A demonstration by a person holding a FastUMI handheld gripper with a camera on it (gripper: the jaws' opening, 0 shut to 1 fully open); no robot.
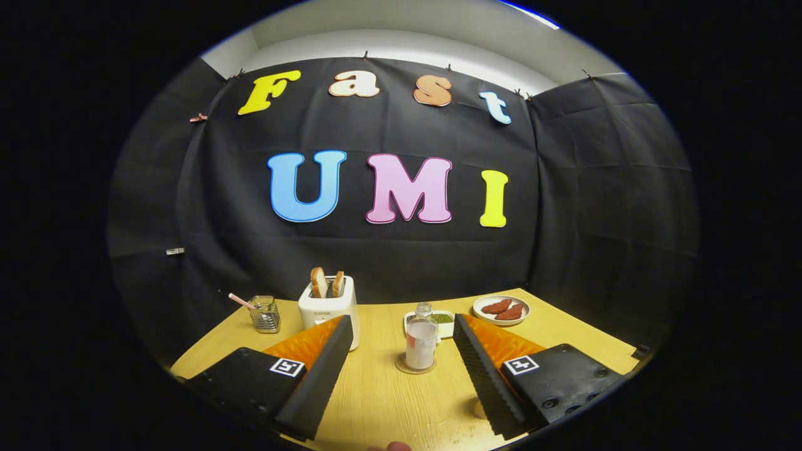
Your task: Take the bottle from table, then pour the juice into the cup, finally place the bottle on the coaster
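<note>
- Bottle point(421, 341): a small clear bottle with a rounded cap, a pale label round its middle and pinkish juice inside, standing upright on a round brown coaster point(414, 367) in the middle of the light wooden counter point(388, 401).
- Tool point(401, 335): its two fingers are spread wide and hold nothing; the bottle stands just ahead of them and between their tips, touching neither.
- Handling, as a judgement: the body looks stiff and smooth, so it may slip under light pressure; partly filled, it is likely light but the liquid will slosh when tilted. Whether it is glass or plastic I cannot tell.
- Where to take hold: across the labelled mid-body, below the shoulder, with both fingers square to the sides so the bottle stays upright on lifting.
- Surroundings: a white toaster point(330, 308) with two bread slices stands far left of the bottle, a small clear glass jar point(264, 313) with a straw further left, a white dish with green contents point(442, 319) just behind the bottle, and a white plate with reddish pieces point(501, 309) at far right.
- Cup: I cannot pick one out with certainty.
</note>
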